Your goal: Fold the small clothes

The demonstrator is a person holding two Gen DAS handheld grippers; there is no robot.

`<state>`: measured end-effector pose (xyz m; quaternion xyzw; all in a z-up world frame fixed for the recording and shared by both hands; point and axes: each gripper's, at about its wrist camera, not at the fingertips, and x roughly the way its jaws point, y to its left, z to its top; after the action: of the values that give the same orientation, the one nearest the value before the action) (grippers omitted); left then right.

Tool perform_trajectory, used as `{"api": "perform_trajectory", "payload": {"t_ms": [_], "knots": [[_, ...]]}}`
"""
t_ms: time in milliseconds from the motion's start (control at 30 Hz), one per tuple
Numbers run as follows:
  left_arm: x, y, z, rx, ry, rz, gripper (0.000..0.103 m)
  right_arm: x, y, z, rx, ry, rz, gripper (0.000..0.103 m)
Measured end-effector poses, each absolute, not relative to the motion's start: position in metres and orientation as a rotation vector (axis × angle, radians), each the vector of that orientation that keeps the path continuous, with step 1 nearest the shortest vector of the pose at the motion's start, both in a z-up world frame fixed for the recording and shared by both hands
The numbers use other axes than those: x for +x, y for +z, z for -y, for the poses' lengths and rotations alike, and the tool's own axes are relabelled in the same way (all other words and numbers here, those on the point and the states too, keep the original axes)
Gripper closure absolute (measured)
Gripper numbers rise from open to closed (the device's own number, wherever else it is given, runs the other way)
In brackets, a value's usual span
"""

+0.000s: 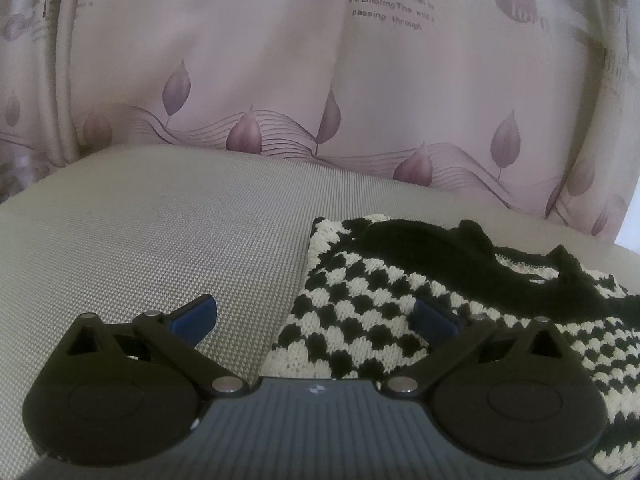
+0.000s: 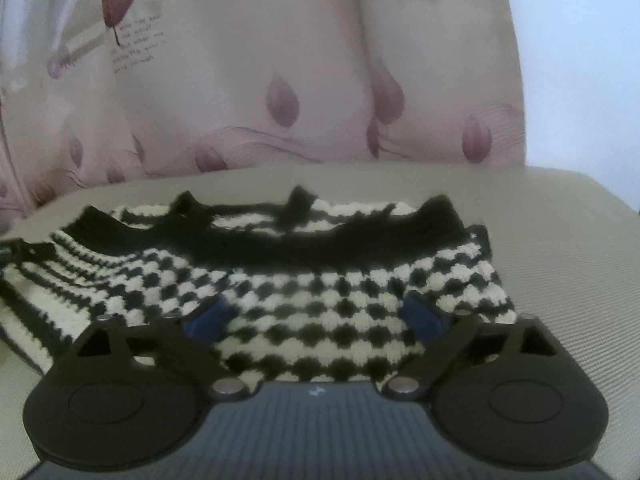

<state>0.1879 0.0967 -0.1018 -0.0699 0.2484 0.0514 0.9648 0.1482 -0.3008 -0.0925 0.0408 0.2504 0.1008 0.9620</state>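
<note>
— Where is the garment, please?

— A small knitted sweater point(image 1: 360, 320), checked black and cream with black trim along its far edge, lies flat on a grey woven cushion point(image 1: 160, 240). In the left wrist view it is on the right part of the cushion, and its left border runs between the two fingers. In the right wrist view the sweater point(image 2: 280, 280) fills the middle, with a striped part going out to the left.

— And the left gripper point(image 1: 316, 320)?

— Its jaws stand wide apart and hold nothing. One blue fingertip point(image 1: 196, 318) is over the bare cushion, the other over the checked knit. If the tips touch the surface, I cannot say from this angle.

— The right gripper point(image 2: 316, 316)?

— Also spread wide, nothing between the jaws is pinched. Both blue fingertips point(image 2: 208, 318) are over the checked fabric, near its front edge. This view is a little blurred, so it may be that the tips rest on the wool, but I am not sure.

— What is behind?

— A pale pink curtain point(image 1: 280, 80) with purple leaves and some printed English words hangs directly behind the cushion.
</note>
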Motion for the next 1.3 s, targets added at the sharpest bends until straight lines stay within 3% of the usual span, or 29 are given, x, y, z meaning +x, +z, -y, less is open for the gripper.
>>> {"api": "perform_trajectory", "payload": {"t_ms": [1300], "knots": [[0.186,-0.102,-0.086,-0.044,0.052,-0.497,0.0,0.143,-0.093,0.286,-0.023,0.157,-0.53,0.0]]}}
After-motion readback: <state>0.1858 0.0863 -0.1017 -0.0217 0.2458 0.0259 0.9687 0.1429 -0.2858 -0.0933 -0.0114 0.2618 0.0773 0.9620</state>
